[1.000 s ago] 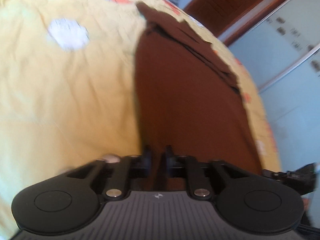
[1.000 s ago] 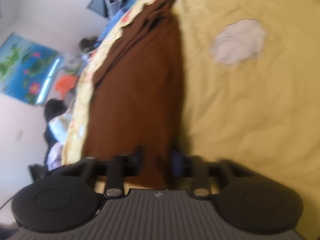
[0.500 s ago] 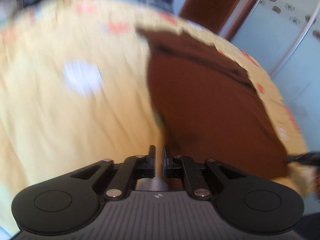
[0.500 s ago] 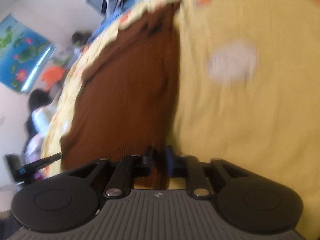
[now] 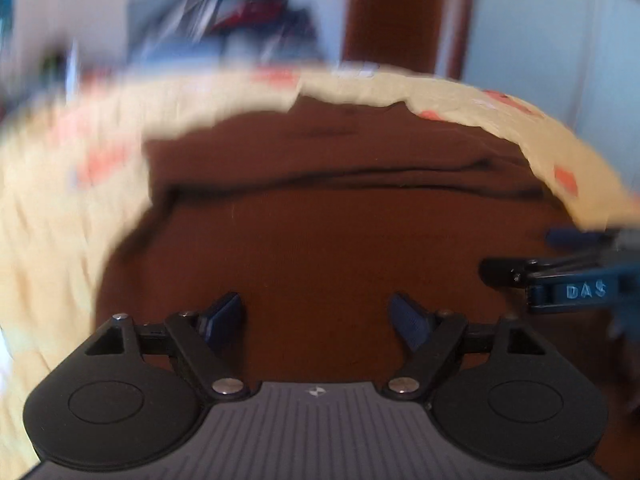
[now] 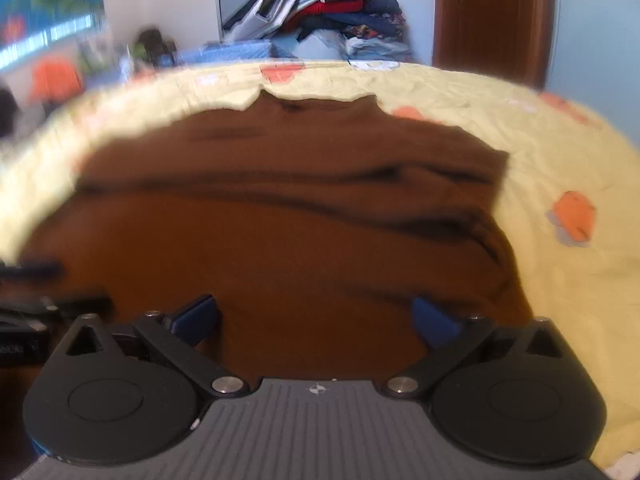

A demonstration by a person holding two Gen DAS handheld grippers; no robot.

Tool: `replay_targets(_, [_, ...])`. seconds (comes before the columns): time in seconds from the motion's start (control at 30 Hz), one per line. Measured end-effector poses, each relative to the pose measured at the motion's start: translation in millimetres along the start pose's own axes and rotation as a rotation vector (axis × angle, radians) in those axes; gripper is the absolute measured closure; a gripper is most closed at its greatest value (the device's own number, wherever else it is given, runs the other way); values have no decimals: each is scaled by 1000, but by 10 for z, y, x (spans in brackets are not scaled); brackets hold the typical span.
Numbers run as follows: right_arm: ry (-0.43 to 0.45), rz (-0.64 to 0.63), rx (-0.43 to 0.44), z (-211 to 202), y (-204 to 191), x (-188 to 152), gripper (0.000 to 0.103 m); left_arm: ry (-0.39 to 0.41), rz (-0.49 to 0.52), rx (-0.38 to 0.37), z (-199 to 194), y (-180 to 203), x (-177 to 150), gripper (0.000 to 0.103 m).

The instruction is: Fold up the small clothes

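A brown garment (image 5: 328, 232) lies spread flat on the yellow bedspread (image 5: 60, 216), with a dark crease running across it. My left gripper (image 5: 318, 312) hovers over its near part. Its jaws are opening, wide apart, with only the cloth below showing through the gap and nothing pinched. In the right wrist view the same garment (image 6: 280, 224) fills the middle. My right gripper (image 6: 316, 314) is over it, its jaws also opening wide and gripping nothing. The right gripper's fingers (image 5: 560, 280) show at the right edge of the left wrist view.
The bedspread (image 6: 560, 168) carries orange patches (image 6: 572, 216) and ends just beyond the garment's far edge. Behind the bed are a heap of clothes (image 6: 328, 4), a brown door (image 6: 492, 16) and a pale wardrobe (image 5: 560, 40). The left wrist view is blurred.
Both grippers were nearly shut at the garment's edges with the views tilted. They have let go, rolled level, swung over the garment side by side, and now stand wide.
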State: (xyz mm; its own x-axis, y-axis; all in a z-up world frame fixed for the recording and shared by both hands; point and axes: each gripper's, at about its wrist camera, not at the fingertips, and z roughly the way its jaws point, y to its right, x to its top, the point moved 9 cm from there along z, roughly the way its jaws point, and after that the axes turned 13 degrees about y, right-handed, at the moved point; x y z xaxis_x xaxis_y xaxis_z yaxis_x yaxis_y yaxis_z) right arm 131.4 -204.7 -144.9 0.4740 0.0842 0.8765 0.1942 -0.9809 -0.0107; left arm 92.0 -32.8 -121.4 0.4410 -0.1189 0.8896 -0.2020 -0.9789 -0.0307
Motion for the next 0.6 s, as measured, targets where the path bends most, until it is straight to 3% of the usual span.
replay_targets(0.2, [29,28,-21,-543,65,-286,0,-16,-25,-17,-343,-41,-221,0])
replay_targets(0.6, [36,21,-48,-653,33,-355,0,-6,-41,0,-390,-55,-225,0])
